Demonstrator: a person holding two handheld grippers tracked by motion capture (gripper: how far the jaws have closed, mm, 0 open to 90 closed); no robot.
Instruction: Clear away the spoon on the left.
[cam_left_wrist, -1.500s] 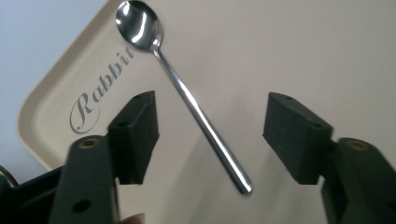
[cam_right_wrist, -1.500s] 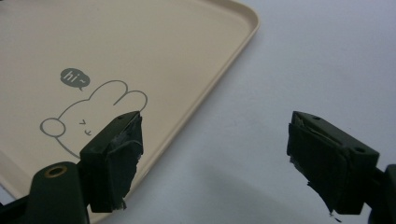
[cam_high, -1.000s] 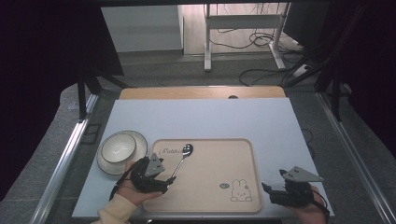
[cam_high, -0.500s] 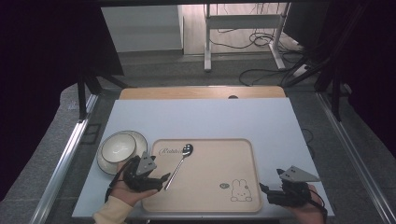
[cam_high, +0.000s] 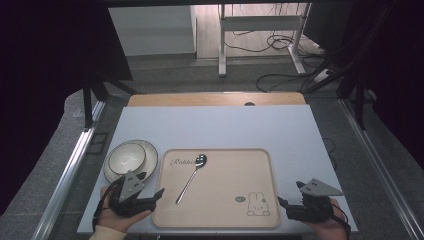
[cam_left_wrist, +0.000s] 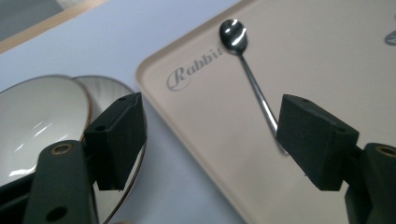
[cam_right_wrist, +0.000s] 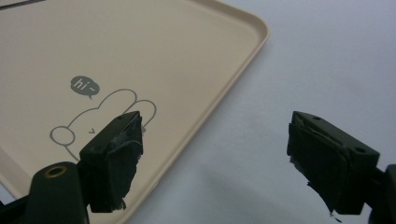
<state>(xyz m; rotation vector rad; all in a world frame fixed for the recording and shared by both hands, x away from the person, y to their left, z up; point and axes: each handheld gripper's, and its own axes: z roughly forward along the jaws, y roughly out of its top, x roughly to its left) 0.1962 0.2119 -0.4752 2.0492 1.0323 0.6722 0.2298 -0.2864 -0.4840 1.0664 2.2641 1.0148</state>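
Note:
A metal spoon (cam_high: 192, 175) lies slanted on the beige rabbit tray (cam_high: 225, 160), bowl end toward the far side. In the left gripper view the spoon (cam_left_wrist: 247, 74) runs behind the right-hand jaw. My left gripper (cam_high: 152, 184) is open at the tray's near left corner, its jaws straddling the tray's edge (cam_left_wrist: 187, 135), with nothing between them (cam_left_wrist: 210, 140). My right gripper (cam_high: 289, 194) is open and empty just off the tray's near right corner (cam_right_wrist: 215, 154). The printed rabbit (cam_right_wrist: 100, 123) sits beside its left jaw.
A cream bowl (cam_high: 127, 159) stands on a plate (cam_high: 150, 156) left of the tray, close to my left gripper; the bowl (cam_left_wrist: 32, 121) sits behind its left jaw. The pale blue table (cam_high: 215, 125) reaches back to a wooden strip (cam_high: 215, 98).
My left gripper has drawn back toward the near left, away from the spoon's handle. The spoon stays where it lay. My right gripper has slipped slightly nearer the front edge.

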